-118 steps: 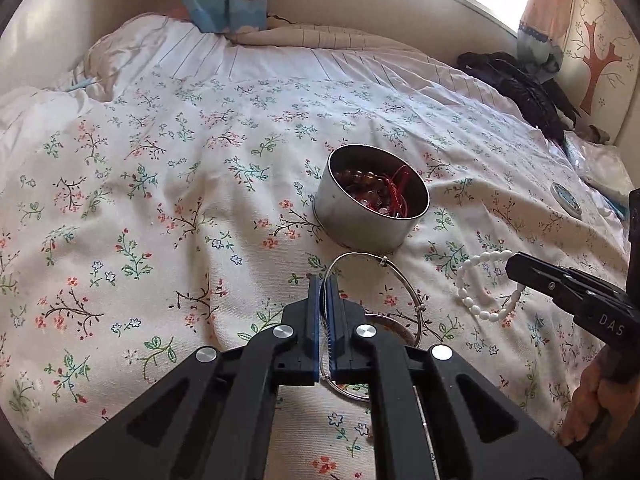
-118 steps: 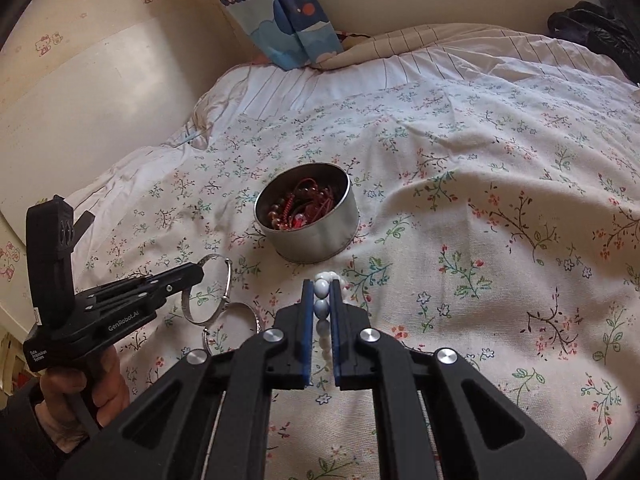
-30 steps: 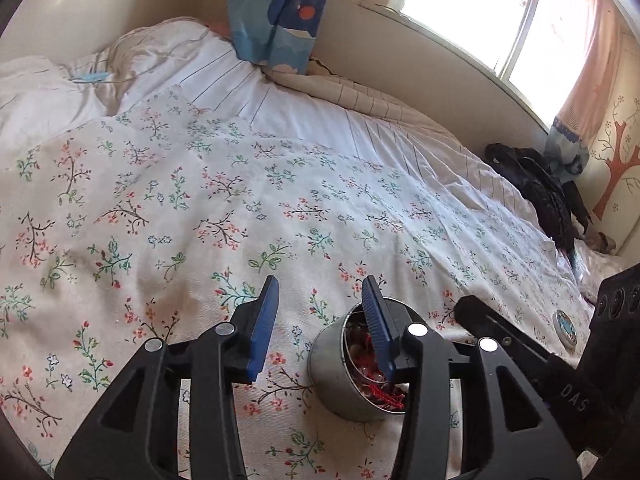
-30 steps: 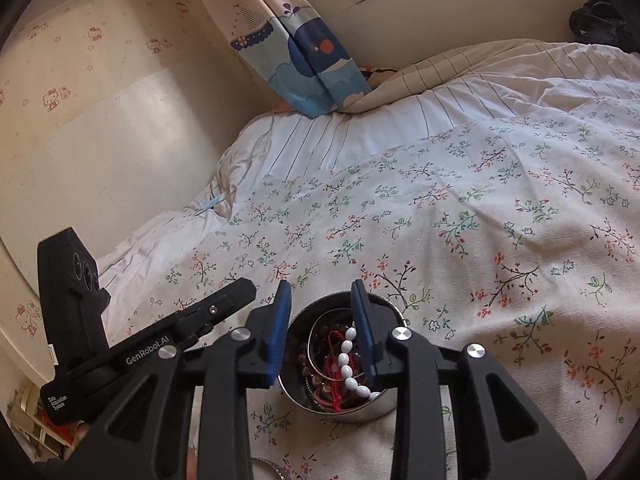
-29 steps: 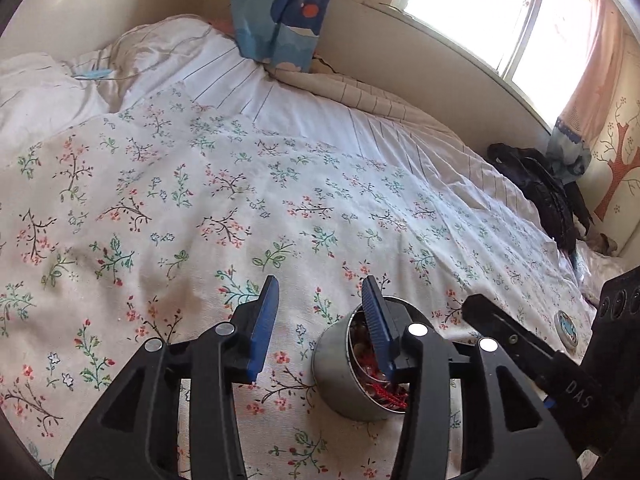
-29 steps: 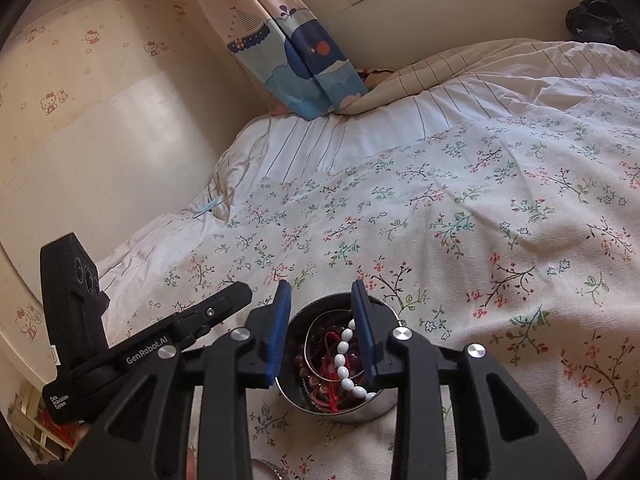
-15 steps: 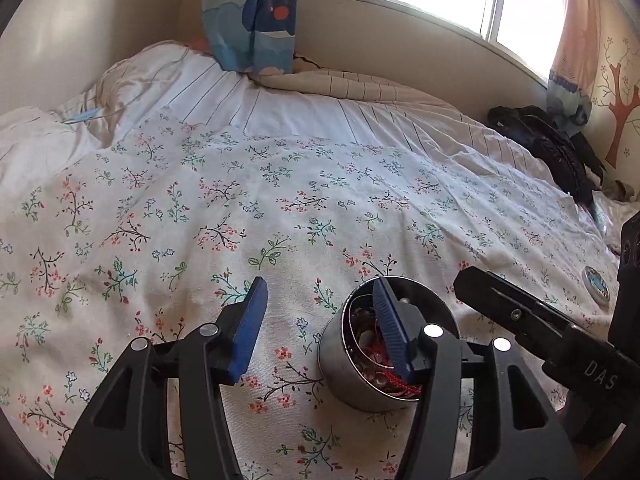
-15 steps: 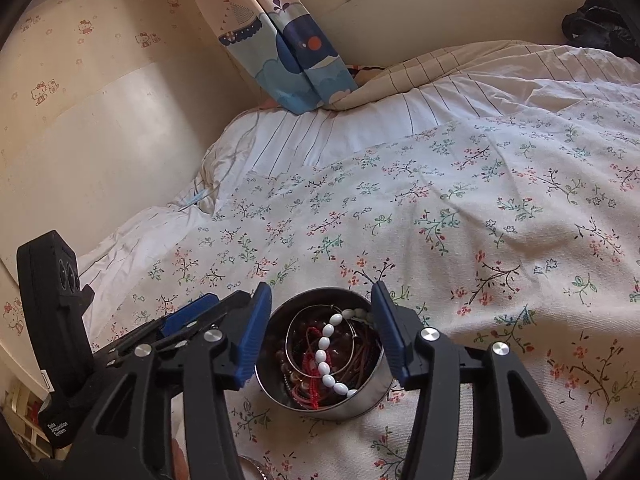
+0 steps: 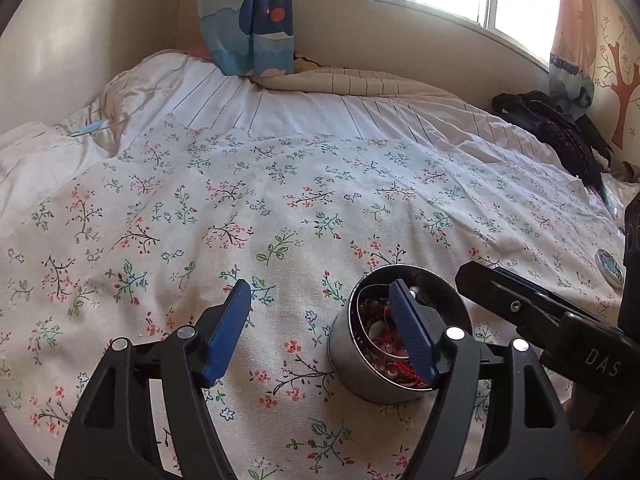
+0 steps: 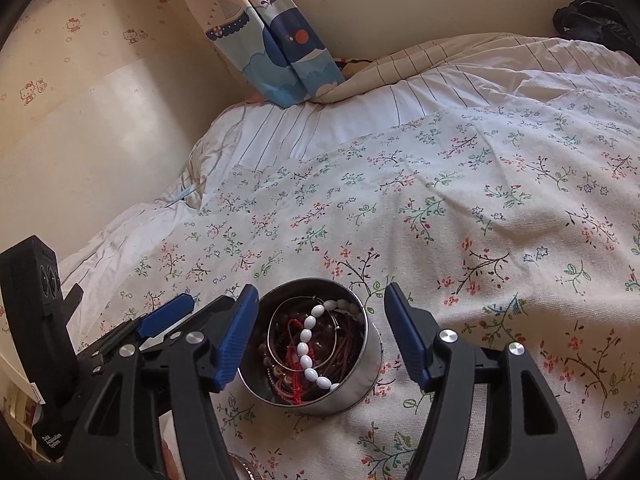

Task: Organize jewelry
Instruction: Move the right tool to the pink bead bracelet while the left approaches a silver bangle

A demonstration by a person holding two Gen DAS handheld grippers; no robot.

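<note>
We are holding the left tool [image 9: 320,292] low in the left wrist view, angled down at the bed [image 9: 280,208], its jaws spreading apart with nothing between them — the right blue pad is overlapping the metal tin [image 9: 362,380] at lower centre. In the right wrist view we are poising the right tool [image 10: 318,296] over the same tin [image 10: 360,376], its jaws opening too, straddling the rim without touching it. Inside the tin are lying a white bead bracelet [image 10: 310,350], a silver bangle [image 10: 276,350], red cord and dark beads. At the start the left tool was clamped on the bangle and the right on the white bracelet, both out on the floral sheet; now both pieces are sitting in the tin and both tools are wider than a second ago. A small round lid [image 9: 609,269] is resting at the right edge of the left wrist view.
</note>
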